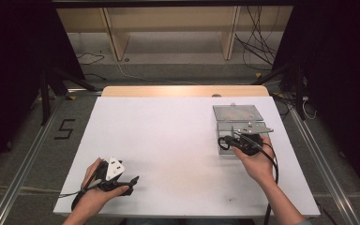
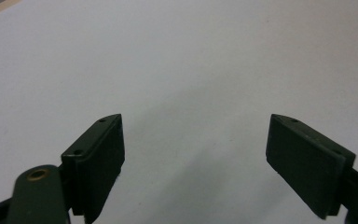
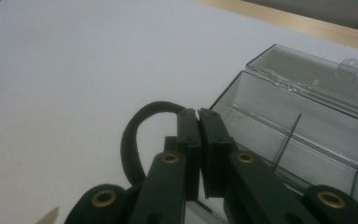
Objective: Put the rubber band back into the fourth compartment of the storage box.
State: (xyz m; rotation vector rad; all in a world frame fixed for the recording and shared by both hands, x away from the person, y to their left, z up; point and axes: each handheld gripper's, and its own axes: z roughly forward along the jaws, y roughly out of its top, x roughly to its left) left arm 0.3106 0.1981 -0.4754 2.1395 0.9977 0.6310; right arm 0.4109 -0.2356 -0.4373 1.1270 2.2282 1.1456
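One clear box (image 1: 238, 123), one black loop (image 3: 135, 135), two tongs

The left black two-jaw claw (image 1: 132, 180) lies low near the person's edge, jaws spread wide with nothing between them. The right black two-jaw claw (image 1: 229, 137) is held farther forward, jaws pressed flat together, forearm angled inward.

A single figure, a black "5" (image 1: 64, 129), is marked on the grey floor (image 1: 33, 140) to the left of the white table (image 1: 168, 140) in the high view. No other lettering, label or brand can be read, on the clear plastic box (image 1: 238, 114) or elsewhere.
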